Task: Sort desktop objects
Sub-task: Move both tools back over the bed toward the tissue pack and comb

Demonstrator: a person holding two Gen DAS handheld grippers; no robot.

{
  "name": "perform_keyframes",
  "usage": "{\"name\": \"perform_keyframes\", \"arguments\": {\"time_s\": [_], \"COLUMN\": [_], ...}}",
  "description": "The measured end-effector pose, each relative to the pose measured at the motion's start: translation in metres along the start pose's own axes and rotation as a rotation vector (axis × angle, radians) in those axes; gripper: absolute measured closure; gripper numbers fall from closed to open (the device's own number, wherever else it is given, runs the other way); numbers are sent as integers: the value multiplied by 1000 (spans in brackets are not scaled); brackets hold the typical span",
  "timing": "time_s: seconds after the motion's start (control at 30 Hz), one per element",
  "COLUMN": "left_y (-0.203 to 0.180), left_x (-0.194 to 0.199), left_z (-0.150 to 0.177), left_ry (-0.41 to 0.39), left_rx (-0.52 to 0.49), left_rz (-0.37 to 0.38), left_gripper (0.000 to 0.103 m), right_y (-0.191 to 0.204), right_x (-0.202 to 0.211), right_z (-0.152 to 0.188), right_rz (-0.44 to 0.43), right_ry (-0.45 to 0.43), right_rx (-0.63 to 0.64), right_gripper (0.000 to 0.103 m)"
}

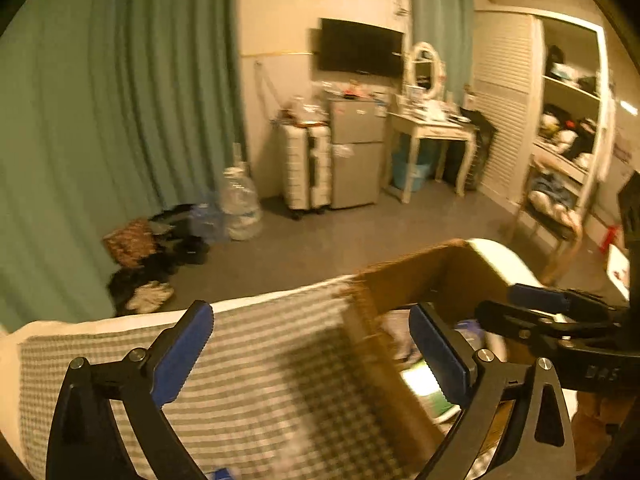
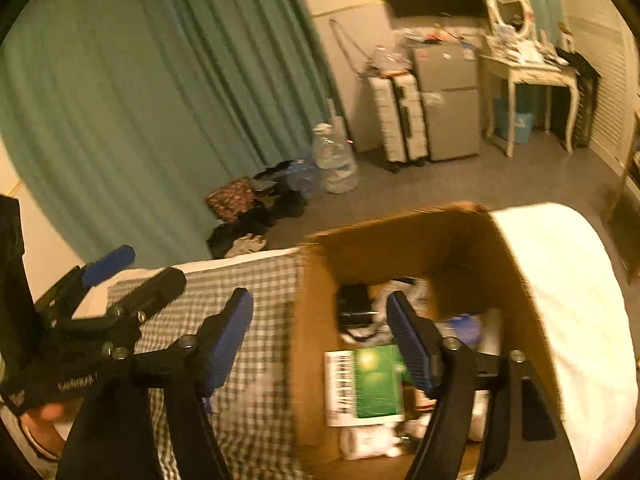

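Note:
An open cardboard box (image 2: 316, 320) stands on the checked tablecloth (image 2: 256, 396) at the table's right. Inside lie a green-and-white packet (image 2: 372, 384), a black item (image 2: 352, 300) and several pale, blurred things. My right gripper (image 2: 320, 320) is open and empty, held above the box's left wall. My left gripper (image 1: 310, 332) is open and empty above the cloth, with its right finger over the box (image 1: 372, 344). The right gripper's fingers (image 1: 536, 298) show at the right of the left wrist view; the left gripper (image 2: 132, 268) shows at the left of the right wrist view.
The white table edge (image 2: 568, 280) curves around right of the box. Beyond lie grey floor, green curtains (image 2: 140, 100), water jugs (image 2: 334, 160), bags and shoes, a suitcase, a small fridge (image 2: 448, 100), a dressing table and open shelves (image 1: 568, 120).

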State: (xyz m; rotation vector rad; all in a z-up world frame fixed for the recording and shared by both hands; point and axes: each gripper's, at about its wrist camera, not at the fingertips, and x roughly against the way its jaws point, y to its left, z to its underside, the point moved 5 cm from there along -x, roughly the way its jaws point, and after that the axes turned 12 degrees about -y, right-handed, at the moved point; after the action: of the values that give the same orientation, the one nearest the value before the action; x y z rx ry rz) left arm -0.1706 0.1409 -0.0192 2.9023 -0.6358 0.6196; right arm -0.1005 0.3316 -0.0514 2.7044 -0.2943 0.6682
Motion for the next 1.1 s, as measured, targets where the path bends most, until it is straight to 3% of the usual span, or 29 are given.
{"name": "perform_keyframes", "arguments": {"time_s": [0.17,0.37,0.53,0.7,0.83,0.97,1.1], "left_y": [61,109,135,143,141,137,131], "left_x": [26,48,47,38,31,19,17], "left_z": [10,33,66,110,145,184,207], "left_ry": [3,2,27,78,104,185,189], "left_rx": [29,39,37,76,83,90,87], "left_rz": [-113,-201,-317,-289,-246,-192,-123], "left_gripper": [1,0,0,0,0,0,0], "right_y": [50,88,106,112,111,110,119], "right_x": [-12,-21,-49,-74,-86,-104,-119], "right_z": [11,31,79,137,164,193,221], "right_rz": [-68,-139,-138,-84,-50,-28,-27], "right_ry": [16,66,173,306,339,403,444], "right_rx": [51,70,62,56,63,55,118], "right_gripper": [29,28,28,28,28,28,29]}}
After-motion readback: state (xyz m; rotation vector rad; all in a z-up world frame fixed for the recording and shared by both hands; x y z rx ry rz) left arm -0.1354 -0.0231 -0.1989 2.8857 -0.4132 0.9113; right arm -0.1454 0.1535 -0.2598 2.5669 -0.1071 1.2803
